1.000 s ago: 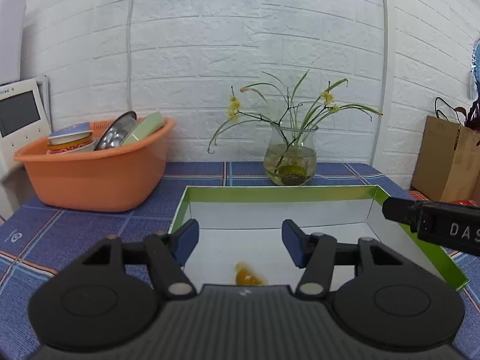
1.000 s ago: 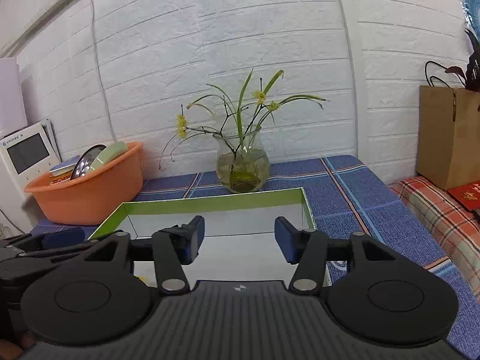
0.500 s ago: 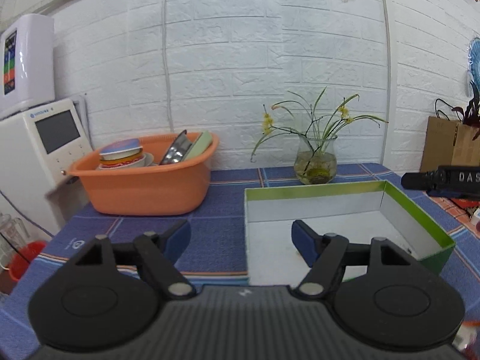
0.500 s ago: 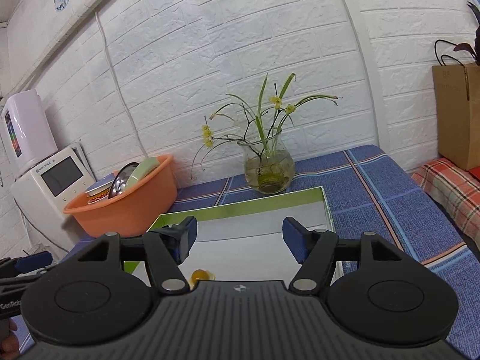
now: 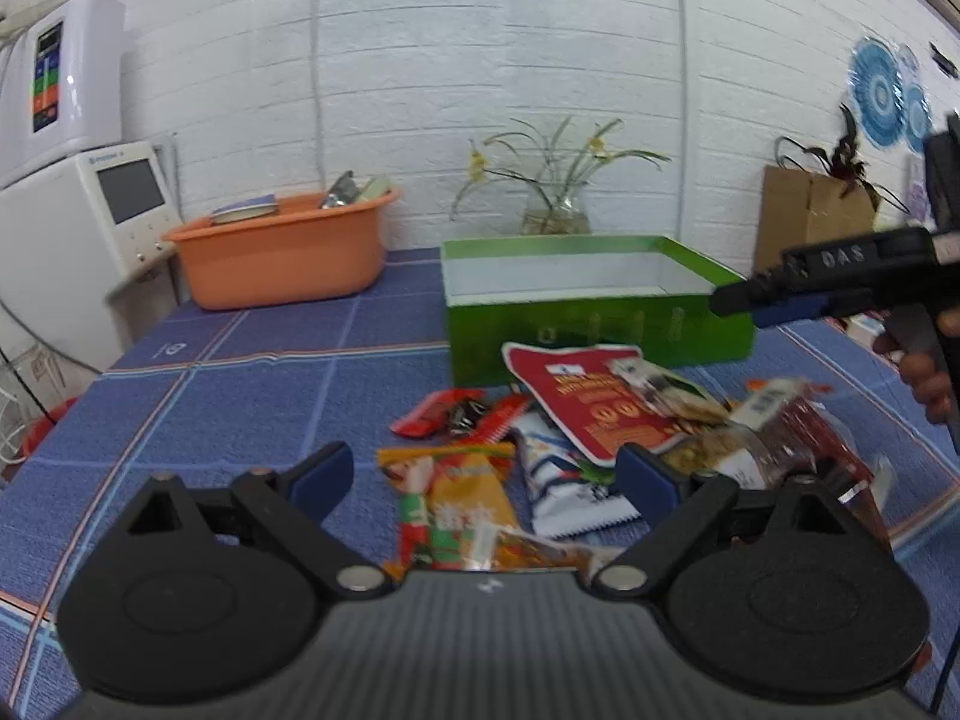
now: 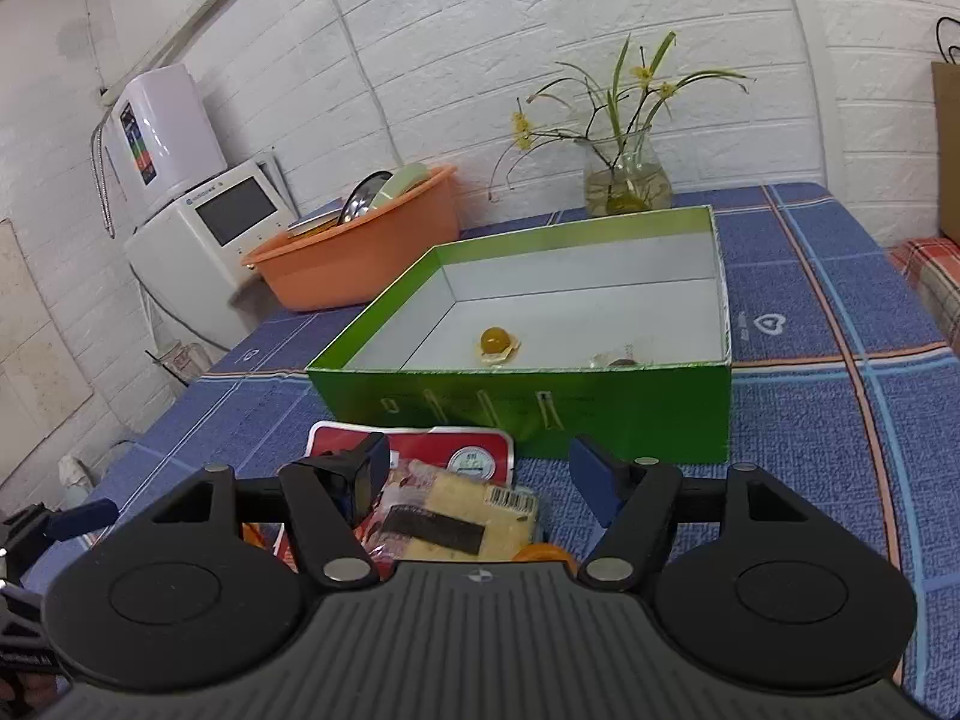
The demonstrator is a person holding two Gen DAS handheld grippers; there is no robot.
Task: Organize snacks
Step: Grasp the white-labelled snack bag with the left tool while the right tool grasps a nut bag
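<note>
- Several snack packets lie heaped on the blue checked tablecloth (image 5: 240, 384) just in front of the green box (image 5: 594, 324); only a wrapped yellow candy (image 6: 495, 343) and a small clear-wrapped sweet (image 6: 618, 360) sit inside on the white floor.
- Left gripper (image 5: 486, 474): jaws have just been opening, now stand wide, nothing between the pads; hangs over the near end of the heap, with the orange-and-green packet (image 5: 456, 498) and the white-and-blue packet (image 5: 564, 486) below the gap.
- Right gripper (image 6: 480, 480): jaws apart, holding nothing; poised above the clear pack of pale biscuits with a barcode (image 6: 456, 510), the red pouch (image 6: 414, 450) lying beyond it against the box's front wall.
- Best to pick one packet per gripper, from the top of the pile, not one pinned under a neighbour.
- For the left, probably the orange-and-green packet: lower straight, straddle its narrow width, close on the body rather than the crimped edge.
- For the right, likely the biscuit pack: grip gently across the short side, since contents look brittle.
- Lift clear of the pile before moving, so that overlapping wrappers do not drag along.
- Carry over the front wall with margin; release low over bare white floor, away from the candy.
- Keep the two grippers well apart while both work the same heap.
</note>
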